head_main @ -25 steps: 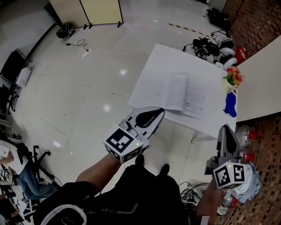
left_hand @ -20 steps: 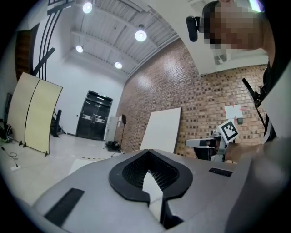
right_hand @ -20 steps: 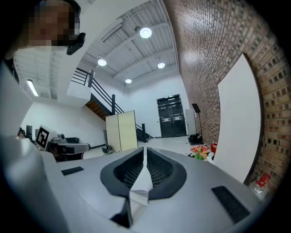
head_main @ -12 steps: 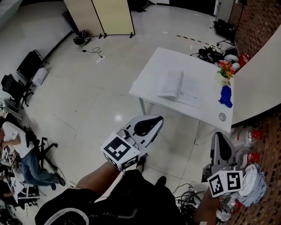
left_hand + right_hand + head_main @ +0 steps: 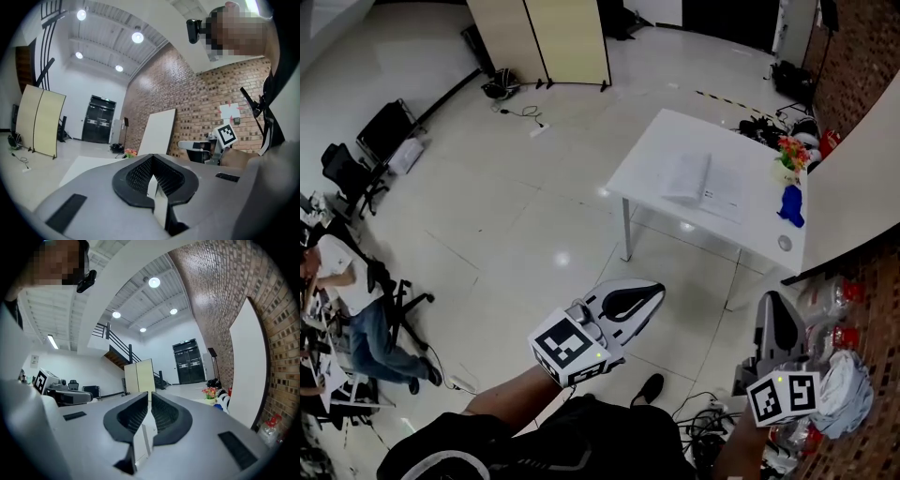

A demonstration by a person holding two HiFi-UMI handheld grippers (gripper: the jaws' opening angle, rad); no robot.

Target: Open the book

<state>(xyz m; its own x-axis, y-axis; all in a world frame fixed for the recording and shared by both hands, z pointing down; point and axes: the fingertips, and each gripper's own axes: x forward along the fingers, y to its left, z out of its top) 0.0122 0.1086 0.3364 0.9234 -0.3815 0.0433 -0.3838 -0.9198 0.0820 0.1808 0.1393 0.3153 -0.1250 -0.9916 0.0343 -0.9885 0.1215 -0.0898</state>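
Both grippers clenched on nothing, book way out ahead on the table

Left gripper (image 5: 630,302) has its jaws pressed together with nothing in them, and the right gripper (image 5: 776,319) is the same, squeezed tight and empty. Both hang over bare floor, well apart from the white table (image 5: 656,150). The book (image 5: 705,180) lies flat near the middle of that table, at about 1 o'clock from the left jaws and 11 o'clock from the right ones, so it sits roughly between the two lines of reach. Honestly neither one looks clearly nearer. Its wide side runs about 10 to 4 o'clock, and it looks like its pages are already spread. Flowers (image 5: 794,153) and a blue thing (image 5: 791,205) stand at the table's 3 o'clock end, past the book.
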